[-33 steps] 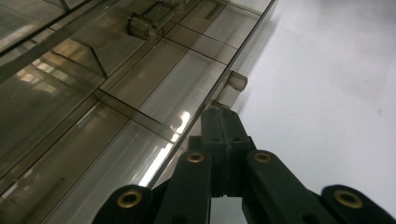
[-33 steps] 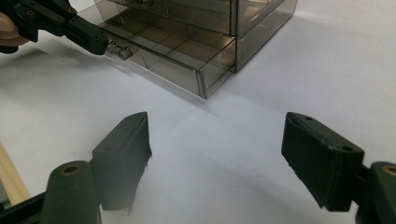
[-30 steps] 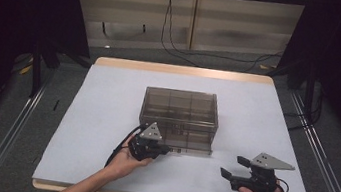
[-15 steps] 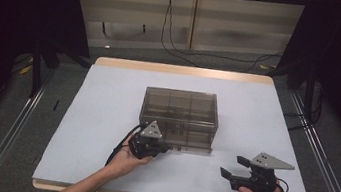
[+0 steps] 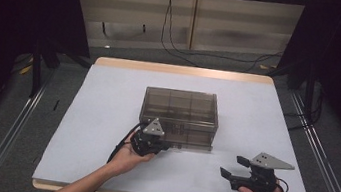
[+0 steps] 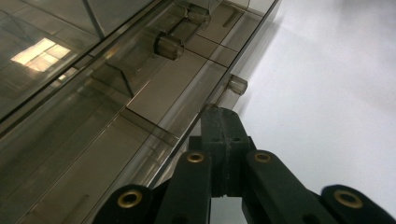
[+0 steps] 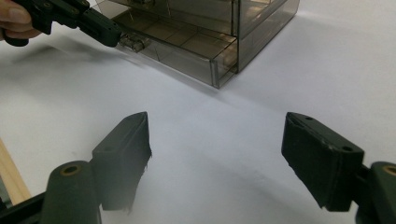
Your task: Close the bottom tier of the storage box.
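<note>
2 fingers [image 6: 219,135] pinch the drawer handle [image 6: 237,85], up close.

Right tool [image 7: 217,158] gapes wide over white table [image 7: 233,121], facing smoky box [image 7: 224,28].

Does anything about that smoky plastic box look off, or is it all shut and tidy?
The drawer box sits square on the table, but its bottom drawer juts out from the front. The left gripper, fingers closed, is at that drawer's handle. Nothing looks spilled or broken.

Black hand-held gripper [image 5: 231,176] — brass-ringed pivots
</note>
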`<state>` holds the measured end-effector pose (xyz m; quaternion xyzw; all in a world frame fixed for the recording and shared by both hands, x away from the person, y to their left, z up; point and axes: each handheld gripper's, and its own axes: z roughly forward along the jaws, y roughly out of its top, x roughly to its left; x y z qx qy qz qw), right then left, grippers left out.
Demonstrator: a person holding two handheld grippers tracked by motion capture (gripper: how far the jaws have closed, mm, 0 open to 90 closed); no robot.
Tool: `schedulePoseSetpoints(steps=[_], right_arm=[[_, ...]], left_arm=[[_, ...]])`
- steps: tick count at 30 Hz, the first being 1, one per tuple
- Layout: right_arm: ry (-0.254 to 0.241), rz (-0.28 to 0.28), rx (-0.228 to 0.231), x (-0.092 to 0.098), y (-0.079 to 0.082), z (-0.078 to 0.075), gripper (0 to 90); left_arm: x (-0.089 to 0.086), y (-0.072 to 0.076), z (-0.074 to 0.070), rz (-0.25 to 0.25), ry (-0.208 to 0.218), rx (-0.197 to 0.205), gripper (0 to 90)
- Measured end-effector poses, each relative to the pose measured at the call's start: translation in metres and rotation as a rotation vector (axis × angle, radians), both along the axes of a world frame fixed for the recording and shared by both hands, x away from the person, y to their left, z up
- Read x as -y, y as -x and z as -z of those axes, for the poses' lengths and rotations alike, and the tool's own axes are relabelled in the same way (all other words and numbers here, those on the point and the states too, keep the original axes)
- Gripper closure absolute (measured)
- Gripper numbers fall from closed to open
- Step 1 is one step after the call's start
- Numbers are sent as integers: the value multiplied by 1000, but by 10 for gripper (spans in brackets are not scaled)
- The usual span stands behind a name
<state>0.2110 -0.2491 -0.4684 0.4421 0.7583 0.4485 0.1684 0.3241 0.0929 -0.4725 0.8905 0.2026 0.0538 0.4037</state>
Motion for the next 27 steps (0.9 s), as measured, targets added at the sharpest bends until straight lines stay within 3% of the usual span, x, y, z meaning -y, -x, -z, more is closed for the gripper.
schedulePoseSetpoints(steps=[10, 14, 27], right_arm=[[0, -1, -3, -1, 0, 0, 236], [-1, 2, -4, -1, 0, 0, 236], [1, 0, -5, -2, 0, 1, 235]], left_arm=[[0, 0, 1, -7, 25, -5, 900], [0, -1, -1, -8, 6, -6, 900], [1, -2, -1, -15, 10, 9, 900]])
